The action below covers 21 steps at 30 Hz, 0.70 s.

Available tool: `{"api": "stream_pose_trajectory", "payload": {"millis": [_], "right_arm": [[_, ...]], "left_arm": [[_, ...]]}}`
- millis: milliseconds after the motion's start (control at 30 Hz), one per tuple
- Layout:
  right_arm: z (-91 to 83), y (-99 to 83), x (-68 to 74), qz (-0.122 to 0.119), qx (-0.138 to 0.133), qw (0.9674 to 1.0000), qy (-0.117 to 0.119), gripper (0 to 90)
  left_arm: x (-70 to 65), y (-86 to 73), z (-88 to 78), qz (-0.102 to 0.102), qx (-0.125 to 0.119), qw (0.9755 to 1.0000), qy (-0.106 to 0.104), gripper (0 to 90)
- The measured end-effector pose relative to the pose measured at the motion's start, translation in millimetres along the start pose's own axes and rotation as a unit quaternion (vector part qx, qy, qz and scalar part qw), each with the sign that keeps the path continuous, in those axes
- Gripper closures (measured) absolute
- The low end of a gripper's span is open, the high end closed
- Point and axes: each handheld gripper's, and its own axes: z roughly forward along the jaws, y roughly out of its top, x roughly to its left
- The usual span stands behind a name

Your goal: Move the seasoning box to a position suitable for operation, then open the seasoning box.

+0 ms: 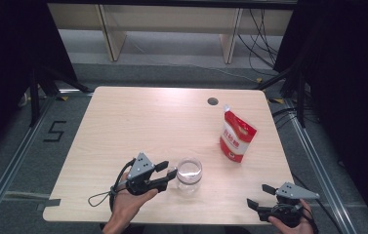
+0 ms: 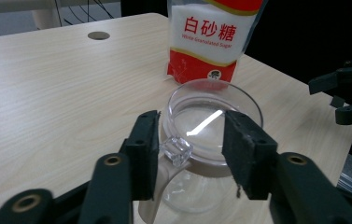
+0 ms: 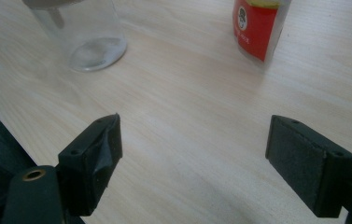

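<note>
The glass mug was clear and round, with a small clear handle that pointed toward the left tool, and it stood near the front edge of the light wooden counter. The left tool was half open, with its jaws at the two sides of the handle and the near rim, and I cannot tell if the pads pressed on it. The right tool was wide open over the bare counter and held nothing, well apart from the red and white sugar bag.

Black tools, grey three-cornered plates, brass rivets
</note>
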Motion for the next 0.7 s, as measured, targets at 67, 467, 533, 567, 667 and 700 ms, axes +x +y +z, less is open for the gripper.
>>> {"api": "stream_pose_trajectory", "payload": {"millis": [67,467,533,567,667,700], "right_arm": [[-0.6,-0.1,-0.3,0.001,0.000,1.0000,0.003,19.3],[1.1,0.8,-2.5,-0.014,-0.002,0.9999,0.006,19.3],[0.2,0.6,-1.9,-0.012,-0.003,0.9999,0.002,19.3],[0.2,0.6,-1.9,-0.011,-0.003,0.9999,0.003,19.3],[0.9,0.9,-1.6,-0.012,-0.001,0.9999,0.000,19.3],[0.5,1.2,0.2,-0.003,0.004,1.0000,0.002,19.3]], "left_arm": [[-1.2,2.6,0.5,0.004,0.000,1.0000,-0.001,67.5],[0.4,9.7,5.4,0.005,-0.002,1.0000,-0.005,86.0],[0.9,10.2,6.4,0.005,-0.004,1.0000,-0.007,87.8],[0.8,10.0,7.7,-0.002,-0.007,0.9999,-0.010,88.5],[1.7,11.1,8.4,0.007,-0.002,1.0000,-0.005,89.1],[2.2,11.0,9.6,0.005,-0.006,0.9999,-0.008,89.1]]}}
